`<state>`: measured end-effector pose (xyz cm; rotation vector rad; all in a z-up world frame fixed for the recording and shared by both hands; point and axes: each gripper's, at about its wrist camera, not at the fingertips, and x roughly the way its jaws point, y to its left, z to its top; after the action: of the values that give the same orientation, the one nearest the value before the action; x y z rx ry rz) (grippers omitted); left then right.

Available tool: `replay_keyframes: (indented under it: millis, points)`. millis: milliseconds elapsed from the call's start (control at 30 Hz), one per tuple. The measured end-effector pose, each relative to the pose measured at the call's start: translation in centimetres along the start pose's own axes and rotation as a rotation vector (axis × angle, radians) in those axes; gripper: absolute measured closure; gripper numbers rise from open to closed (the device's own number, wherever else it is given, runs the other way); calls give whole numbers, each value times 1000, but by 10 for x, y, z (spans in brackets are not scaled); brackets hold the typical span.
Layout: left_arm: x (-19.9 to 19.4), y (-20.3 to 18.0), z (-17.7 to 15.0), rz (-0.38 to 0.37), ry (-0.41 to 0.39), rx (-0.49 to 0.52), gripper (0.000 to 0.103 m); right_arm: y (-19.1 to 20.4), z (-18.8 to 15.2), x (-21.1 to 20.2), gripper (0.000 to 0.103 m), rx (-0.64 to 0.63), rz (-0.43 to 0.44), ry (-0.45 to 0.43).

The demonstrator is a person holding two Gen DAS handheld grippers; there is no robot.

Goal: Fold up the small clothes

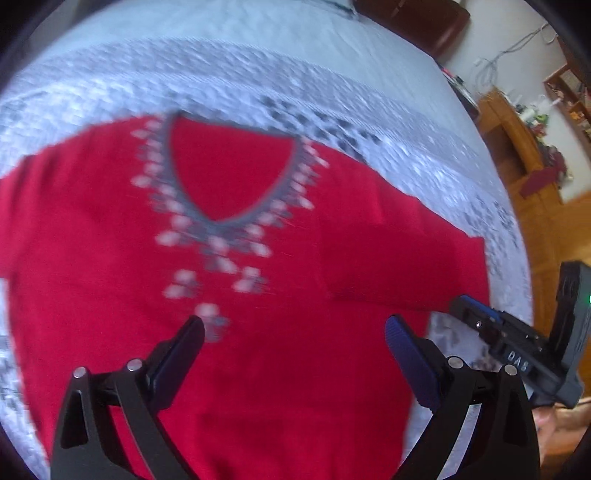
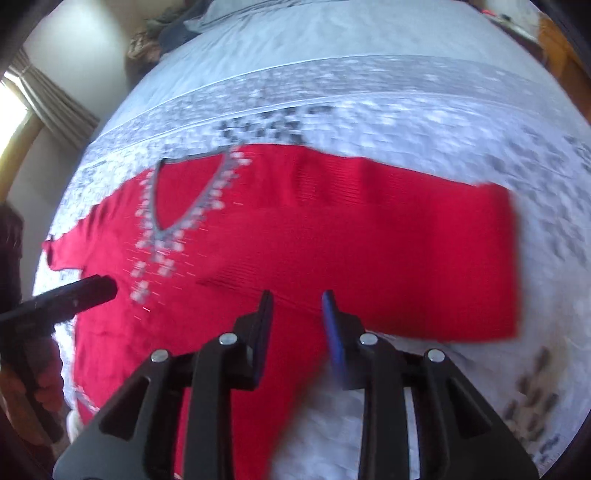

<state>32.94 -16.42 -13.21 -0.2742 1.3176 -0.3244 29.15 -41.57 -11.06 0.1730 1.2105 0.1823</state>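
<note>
A red knit sweater with a grey V-neck and white-grey pattern lies flat, front up, on a bed. It also shows in the right wrist view, with one sleeve stretched out to the right. My left gripper is wide open and empty above the sweater's chest. My right gripper is open with a narrow gap, empty, above the sweater near the armpit. The right gripper also shows at the right edge of the left wrist view. The left gripper's finger shows at the left of the right wrist view.
The bed has a pale blue-white patterned cover. A dark headboard is at the far end. Wooden furniture and a wood floor are to the right. A curtain and window are at the left.
</note>
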Motion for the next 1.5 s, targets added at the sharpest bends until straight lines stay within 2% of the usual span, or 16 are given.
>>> replay_keyframes:
  millis: [67, 167, 233, 400, 600, 633, 667, 767, 833, 1000, 1167, 1233, 1333, 1367, 1467, 1500]
  points:
    - [20, -14, 3, -34, 47, -1, 20, -15, -13, -7, 74, 17, 4, -9]
    - [52, -26, 10, -69, 115, -40, 24, -32, -29, -14, 74, 22, -13, -31]
    - [67, -29, 13, -73, 125, -68, 26, -39, -38, -18, 74, 24, -14, -50]
    - [85, -29, 24, -50, 122, -106, 38, -45, -52, -22, 72, 24, -29, -82]
    - [87, -22, 34, -2, 78, -139, 82, -47, -62, -26, 71, 28, -39, -104]
    - [85, -19, 35, -9, 63, -149, 94, -48, -63, -28, 71, 33, -41, -109]
    - [80, -15, 35, -24, 47, -161, 100, -49, -63, -29, 71, 37, -42, -112]
    - [55, -7, 35, -100, -36, -185, 100, -50, -63, -34, 71, 47, -44, -120]
    - [28, -2, 37, -121, -116, -171, 100, -51, -63, -39, 71, 53, -50, -127]
    - [-38, 39, 46, -99, -261, -178, 100, -49, -57, -44, 70, 71, -45, -138]
    - [-95, 110, 55, 0, -378, -204, 100, -37, -47, -36, 70, 70, -15, -124]
    - [-103, 142, 57, 53, -396, -223, 100, -30, -39, -27, 69, 71, 0, -102]
    - [-90, 174, 58, 82, -349, -236, 100, -26, -26, -12, 60, 107, 46, -70]
    - [-83, 181, 57, 93, -335, -243, 100, -26, -19, -6, 53, 134, 74, -52]
    - [-60, 193, 50, 98, -304, -261, 100, -26, -1, 14, 43, 198, 125, -1]
    - [-54, 195, 48, 96, -297, -264, 100, -27, 5, 22, 43, 219, 130, 21]
